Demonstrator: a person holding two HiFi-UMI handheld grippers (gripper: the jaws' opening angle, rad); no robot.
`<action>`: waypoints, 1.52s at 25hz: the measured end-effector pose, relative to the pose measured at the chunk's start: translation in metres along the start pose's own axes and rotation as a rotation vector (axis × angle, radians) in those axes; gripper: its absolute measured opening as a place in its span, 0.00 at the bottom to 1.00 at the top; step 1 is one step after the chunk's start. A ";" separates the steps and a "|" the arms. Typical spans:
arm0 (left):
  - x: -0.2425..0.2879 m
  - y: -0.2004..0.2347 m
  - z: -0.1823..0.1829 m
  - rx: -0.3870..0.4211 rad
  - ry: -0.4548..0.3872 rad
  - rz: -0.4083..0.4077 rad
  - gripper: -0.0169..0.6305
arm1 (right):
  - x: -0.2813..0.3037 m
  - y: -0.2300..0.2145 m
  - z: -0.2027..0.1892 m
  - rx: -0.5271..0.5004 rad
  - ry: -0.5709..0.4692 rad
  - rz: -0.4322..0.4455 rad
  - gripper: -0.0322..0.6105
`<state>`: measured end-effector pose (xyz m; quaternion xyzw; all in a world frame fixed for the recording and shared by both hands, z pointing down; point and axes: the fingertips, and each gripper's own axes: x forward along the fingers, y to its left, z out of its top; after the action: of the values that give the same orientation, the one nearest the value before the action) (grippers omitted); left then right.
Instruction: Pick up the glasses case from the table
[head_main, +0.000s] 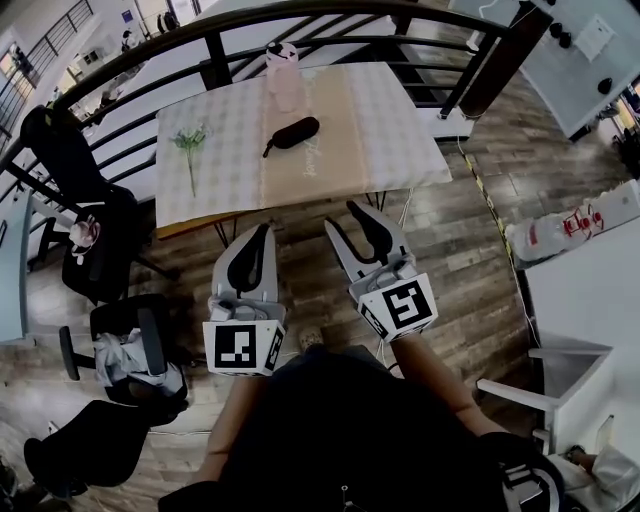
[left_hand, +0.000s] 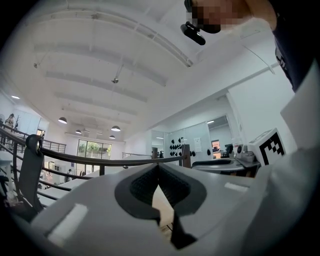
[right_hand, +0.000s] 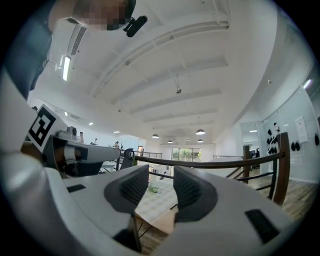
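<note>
Black oblong glasses case (head_main: 296, 132), smooth rounded shell with a thin cord off its left end, lies flat near the middle of the table (head_main: 380, 130), angled slightly. Table is rectangular, covered in pale checked cloth with a plain tan band running under the case. Pale pink translucent bottle (head_main: 284, 75) stands upright behind the case, near the far edge. Green leafy sprig (head_main: 190, 140) lies on the left part of the cloth, well apart from the case. Bare cloth runs from the case to the near table edge and to the right.

Left claw (head_main: 262, 232), grey plastic with dark ribbed pads: tips together, nothing held. Right claw (head_main: 344, 214), same build: jaws apart, nothing between them. Both are level, aimed at the table, short of its near edge, over dark wood-plank floor (head_main: 470, 250). Dark curved metal railing (head_main: 300, 15) runs behind the far edge. Black office chair (head_main: 75, 170) sits off the left side.
</note>
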<state>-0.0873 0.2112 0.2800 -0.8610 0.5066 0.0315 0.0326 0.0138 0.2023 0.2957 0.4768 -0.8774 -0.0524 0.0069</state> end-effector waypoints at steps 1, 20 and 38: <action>0.001 0.000 -0.001 -0.002 0.001 -0.003 0.05 | 0.001 -0.001 0.000 0.000 -0.003 -0.004 0.24; 0.038 0.019 -0.008 -0.022 -0.007 -0.026 0.05 | 0.037 -0.022 -0.001 -0.017 -0.021 0.000 0.25; 0.200 0.098 -0.033 -0.053 0.022 0.055 0.05 | 0.201 -0.126 -0.031 -0.039 0.018 0.141 0.28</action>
<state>-0.0755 -0.0138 0.2926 -0.8477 0.5292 0.0366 0.0033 0.0116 -0.0364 0.3070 0.4139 -0.9076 -0.0645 0.0276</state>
